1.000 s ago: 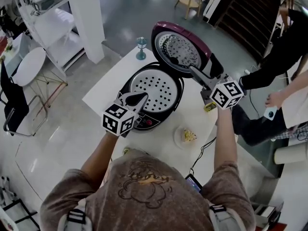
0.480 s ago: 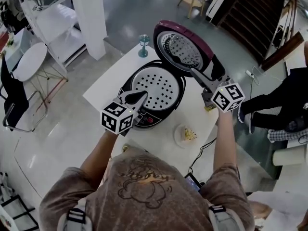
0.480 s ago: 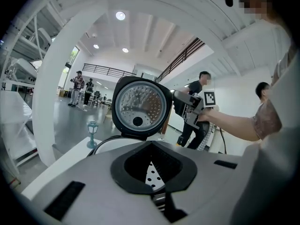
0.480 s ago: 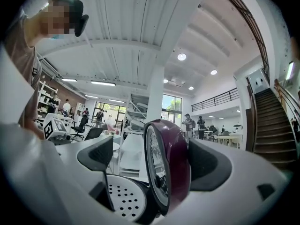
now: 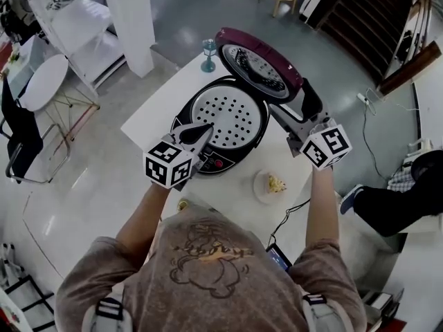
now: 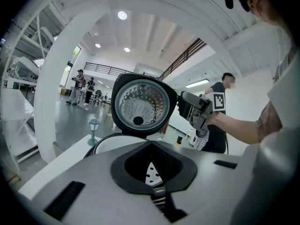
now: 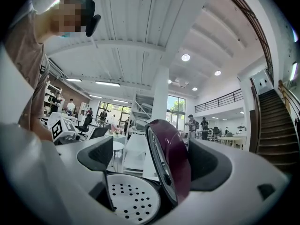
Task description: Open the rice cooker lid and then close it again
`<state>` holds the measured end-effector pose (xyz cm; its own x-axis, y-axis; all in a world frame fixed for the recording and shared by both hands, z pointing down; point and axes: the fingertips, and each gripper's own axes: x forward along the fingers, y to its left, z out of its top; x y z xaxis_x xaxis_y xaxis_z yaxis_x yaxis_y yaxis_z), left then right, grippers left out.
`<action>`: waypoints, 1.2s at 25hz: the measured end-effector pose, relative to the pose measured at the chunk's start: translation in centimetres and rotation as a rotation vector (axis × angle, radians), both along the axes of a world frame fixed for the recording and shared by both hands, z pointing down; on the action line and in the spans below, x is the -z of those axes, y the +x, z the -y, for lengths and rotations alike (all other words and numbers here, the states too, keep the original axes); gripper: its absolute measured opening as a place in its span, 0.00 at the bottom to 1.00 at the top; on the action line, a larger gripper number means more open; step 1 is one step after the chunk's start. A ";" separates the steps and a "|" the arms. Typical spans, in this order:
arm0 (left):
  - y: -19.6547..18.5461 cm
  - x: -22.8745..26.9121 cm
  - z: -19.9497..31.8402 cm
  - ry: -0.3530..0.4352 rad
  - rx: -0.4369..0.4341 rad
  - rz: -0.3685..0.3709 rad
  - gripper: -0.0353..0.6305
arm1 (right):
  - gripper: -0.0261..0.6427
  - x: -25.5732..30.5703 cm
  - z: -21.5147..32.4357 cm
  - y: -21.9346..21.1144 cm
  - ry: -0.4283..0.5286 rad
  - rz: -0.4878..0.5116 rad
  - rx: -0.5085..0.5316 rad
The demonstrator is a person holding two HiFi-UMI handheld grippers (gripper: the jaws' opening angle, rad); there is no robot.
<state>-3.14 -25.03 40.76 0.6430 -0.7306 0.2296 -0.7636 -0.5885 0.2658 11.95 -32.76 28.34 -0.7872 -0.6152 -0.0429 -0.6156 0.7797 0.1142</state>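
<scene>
The rice cooker (image 5: 220,160) stands on a white table (image 5: 156,113) with its maroon lid (image 5: 259,59) raised and tilted over the pot. A perforated white tray (image 5: 228,116) lies in the pot. My right gripper (image 5: 292,104) is open, its jaws straddling the lid's right edge. In the right gripper view the lid (image 7: 177,165) stands edge-on between the two pads, closer to the right one, above the tray (image 7: 131,198). My left gripper (image 5: 203,133) is shut and empty at the cooker's front rim. The left gripper view faces the lid's inner side (image 6: 140,104).
A small glass goblet (image 5: 208,52) stands at the table's far edge. A plate with a bit of food (image 5: 273,184) sits at the front right, a dark cable running off the edge beside it. A round side table (image 5: 43,81) and white shelves stand to the left.
The lid has tipped forward over the pot, showing more of its maroon outside. My right gripper has followed its edge. The left gripper has stayed at the front rim.
</scene>
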 end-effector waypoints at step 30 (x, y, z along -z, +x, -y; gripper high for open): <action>-0.6 -2.2 -1.9 -0.046 0.001 -0.005 0.08 | 0.77 -6.5 -9.5 -4.4 -0.089 0.003 0.086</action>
